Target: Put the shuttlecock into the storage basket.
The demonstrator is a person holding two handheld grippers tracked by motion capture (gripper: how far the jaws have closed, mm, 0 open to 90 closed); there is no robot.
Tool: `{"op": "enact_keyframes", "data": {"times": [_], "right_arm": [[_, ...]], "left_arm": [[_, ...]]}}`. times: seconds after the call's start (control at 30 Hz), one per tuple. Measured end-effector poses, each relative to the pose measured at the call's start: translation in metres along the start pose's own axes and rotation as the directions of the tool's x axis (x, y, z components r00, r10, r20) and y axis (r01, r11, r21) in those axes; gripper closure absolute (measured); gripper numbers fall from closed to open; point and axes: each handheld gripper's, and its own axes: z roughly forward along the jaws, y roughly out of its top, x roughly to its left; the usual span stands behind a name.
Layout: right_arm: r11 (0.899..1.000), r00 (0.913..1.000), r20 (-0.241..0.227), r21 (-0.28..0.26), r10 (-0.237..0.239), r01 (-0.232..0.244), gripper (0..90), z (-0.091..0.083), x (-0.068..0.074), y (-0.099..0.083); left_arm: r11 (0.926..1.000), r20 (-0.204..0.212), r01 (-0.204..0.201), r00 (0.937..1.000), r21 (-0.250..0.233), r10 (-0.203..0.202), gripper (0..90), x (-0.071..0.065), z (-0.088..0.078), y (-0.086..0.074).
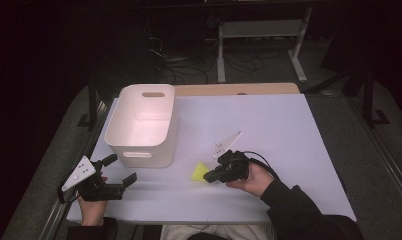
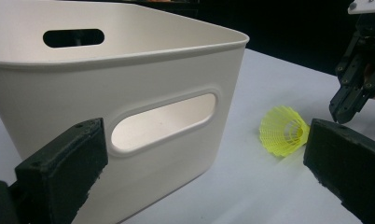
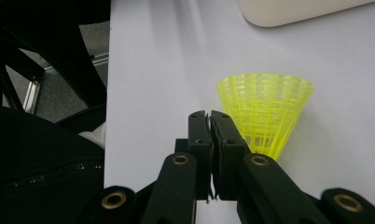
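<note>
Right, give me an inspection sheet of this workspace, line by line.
Surface: white rectangular tabletop, a wooden strip at its far edge.
Job's things: yellow plastic mesh shuttlecock lying on the table; white plastic bin with handle slots upright, nothing seen inside.
Clutter: nothing seen.
Grippers: left gripper open, near the bin's front wall; right gripper shut, empty, its tips beside the shuttlecock.
Cables: black cable looping from the right gripper; more on the floor beyond the table.
Surroundings: dark room, white metal frame legs behind.

White bin (image 1: 141,125) blocks left; open table (image 1: 269,120) right of shuttlecock (image 1: 200,172).
</note>
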Motion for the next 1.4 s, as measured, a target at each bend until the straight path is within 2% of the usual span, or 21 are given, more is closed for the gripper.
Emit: {"op": "enact_keyframes", "data": {"times": [0.17, 0.27, 0.43, 0.67, 0.73, 0.83, 0.93, 1.03, 1.4], "right_arm": [[1.0, 0.9999, 0.011, -0.019, 0.006, -0.006, 78.1, -0.005, -0.001, 0.001], [1.0, 0.9994, 0.034, -0.03, 0.005, -0.004, 66.6, -0.008, -0.001, 0.001], [0.998, 0.9977, 0.059, -0.05, 0.035, -0.032, 48.4, -0.011, -0.003, 0.001], [0.998, 0.9935, 0.099, -0.035, 0.056, -0.053, 21.2, -0.011, -0.006, 0.001], [0.998, 0.9904, 0.127, -0.034, 0.053, -0.049, 17.6, -0.011, -0.006, 0.001], [0.999, 0.9892, 0.139, -0.022, 0.047, -0.044, 12.6, -0.01, -0.007, 0.0], [0.999, 0.9889, 0.142, -0.011, 0.043, -0.042, 2.8, -0.008, -0.007, 0.0], [0.999, 0.9886, 0.143, -0.002, 0.048, -0.048, 0.0, -0.006, -0.007, -0.001], [0.997, 0.9908, 0.127, 0.059, 0.047, -0.055, 0.0, 0.007, -0.012, -0.009]], "left_arm": [[1.0, 0.0, 0.0, 1.0, 0.0, 0.0, 0.0, 0.0, 0.0, 0.0], [1.0, 0.0, 0.0, 1.0, 0.0, 0.0, 0.0, 0.0, 0.0, 0.0], [1.0, 0.0, 0.0, 1.0, 0.0, 0.0, 0.0, 0.0, 0.0, 0.0], [1.0, -0.001, 0.0, 1.0, 0.0, 0.0, 0.0, 0.0, 0.0, 0.0], [1.0, -0.001, 0.0, 1.0, 0.0, 0.0, 0.0, 0.0, 0.0, 0.0], [1.0, -0.001, 0.0, 1.0, 0.0, 0.0, 0.0, 0.0, 0.0, 0.0], [1.0, -0.001, 0.0, 1.0, -0.001, 0.0, 0.0, 0.0, 0.0, 0.0], [1.0, 0.0, 0.0, 1.0, -0.001, 0.0, 0.0, 0.0, 0.0, 0.0], [1.0, 0.0, 0.0, 1.0, -0.002, 0.0, 0.0, 0.0, 0.0, 0.0]]}}
